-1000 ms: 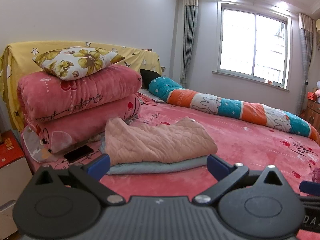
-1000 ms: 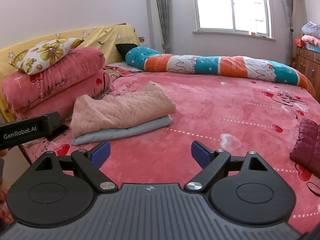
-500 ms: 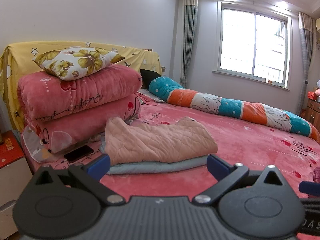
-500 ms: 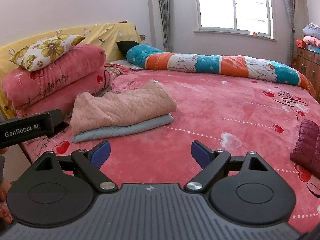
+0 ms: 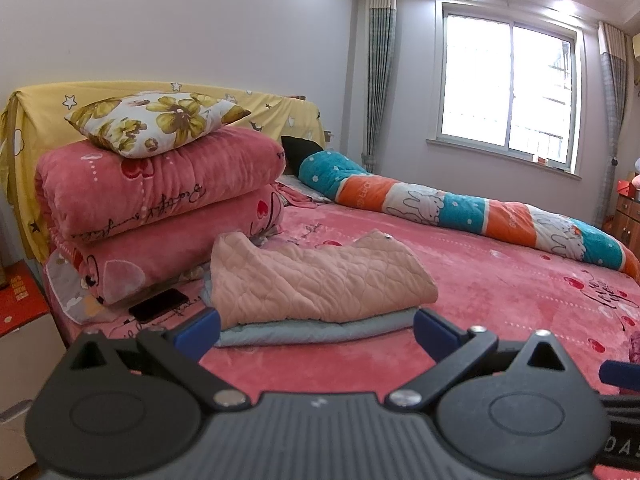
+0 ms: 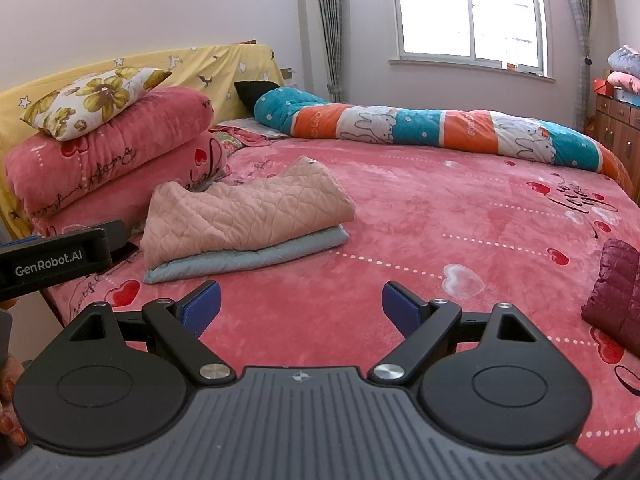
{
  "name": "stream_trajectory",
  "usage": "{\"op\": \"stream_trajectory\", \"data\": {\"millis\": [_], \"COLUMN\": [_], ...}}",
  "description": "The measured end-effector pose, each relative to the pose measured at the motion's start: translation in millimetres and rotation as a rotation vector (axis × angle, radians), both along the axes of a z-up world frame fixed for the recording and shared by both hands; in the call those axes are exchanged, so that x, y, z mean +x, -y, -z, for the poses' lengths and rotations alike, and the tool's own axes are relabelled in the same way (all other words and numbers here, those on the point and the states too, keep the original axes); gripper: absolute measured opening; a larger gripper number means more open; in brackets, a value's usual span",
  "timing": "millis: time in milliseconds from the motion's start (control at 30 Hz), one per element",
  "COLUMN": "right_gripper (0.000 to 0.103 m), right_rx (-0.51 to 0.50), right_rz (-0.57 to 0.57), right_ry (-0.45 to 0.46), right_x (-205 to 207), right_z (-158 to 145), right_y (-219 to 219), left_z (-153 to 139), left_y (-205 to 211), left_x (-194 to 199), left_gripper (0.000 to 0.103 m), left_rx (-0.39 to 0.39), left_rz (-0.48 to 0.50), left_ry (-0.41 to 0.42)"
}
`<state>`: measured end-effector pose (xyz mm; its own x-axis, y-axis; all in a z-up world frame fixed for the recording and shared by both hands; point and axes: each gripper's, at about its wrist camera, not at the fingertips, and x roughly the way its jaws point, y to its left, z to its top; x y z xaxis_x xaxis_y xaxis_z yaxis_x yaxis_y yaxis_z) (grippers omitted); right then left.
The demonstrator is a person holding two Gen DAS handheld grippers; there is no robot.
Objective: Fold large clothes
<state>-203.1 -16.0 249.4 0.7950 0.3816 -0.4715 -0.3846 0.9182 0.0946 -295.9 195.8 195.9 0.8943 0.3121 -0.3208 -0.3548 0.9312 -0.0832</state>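
A folded pink quilted garment lies on top of a folded grey-blue garment near the bed's left side. My left gripper is open, hovering just in front of this stack with nothing between its fingers. My right gripper is open too, above bare pink bedspread to the right of the stack, holding nothing. A dark red puffy garment lies at the right edge of the bed. The left gripper's body shows at the left of the right wrist view.
Two rolled pink blankets with a floral pillow are stacked against the yellow-draped headboard. A black phone lies beside the stack. A long rabbit-print bolster runs along the far side. A wooden dresser stands at right.
The right gripper has drifted slightly, so the folded stack sits a little further right in its view. The left gripper has barely moved. Both stay open.
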Motion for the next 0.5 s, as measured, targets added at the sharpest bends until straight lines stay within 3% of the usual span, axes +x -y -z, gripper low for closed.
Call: {"op": "stream_trajectory", "data": {"millis": [500], "right_gripper": [0.103], "right_rx": [-0.001], "right_rz": [-0.01], "right_ry": [-0.016], "right_x": [4.6], "right_z": [5.3], "right_y": [0.1], "left_z": [7.3], "left_y": [4.1], "left_x": [6.8], "left_gripper": [0.102], "left_rx": [0.013], "left_rz": [0.006], "left_ry": [-0.025]}}
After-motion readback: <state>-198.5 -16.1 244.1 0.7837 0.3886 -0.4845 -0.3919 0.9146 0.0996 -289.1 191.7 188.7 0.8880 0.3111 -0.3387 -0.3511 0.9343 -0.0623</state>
